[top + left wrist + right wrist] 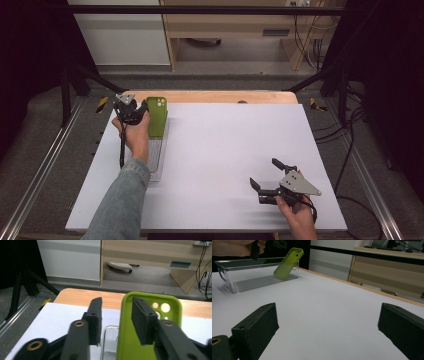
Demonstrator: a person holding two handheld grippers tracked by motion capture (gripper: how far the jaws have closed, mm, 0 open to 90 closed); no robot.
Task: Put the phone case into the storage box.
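So the green phone case [157,116] is sitting in the clear plastic bin [156,157] at the far left of the white table [220,150], leaning tilted against the bin's far end wall with its top poking over the rim. The left gripper [141,111] is hovering right at that upper end, and its jaws are standing partly apart; in the left gripper view one jaw is in front of the case and the other is off to the side, with no pinch on it. Looks like the drop-off is basically done, and what's left is probably just pulling that hand clear. The right gripper [264,176] is parked near the table's front right, jaws spread wide, holding nothing, well apart from the bin.
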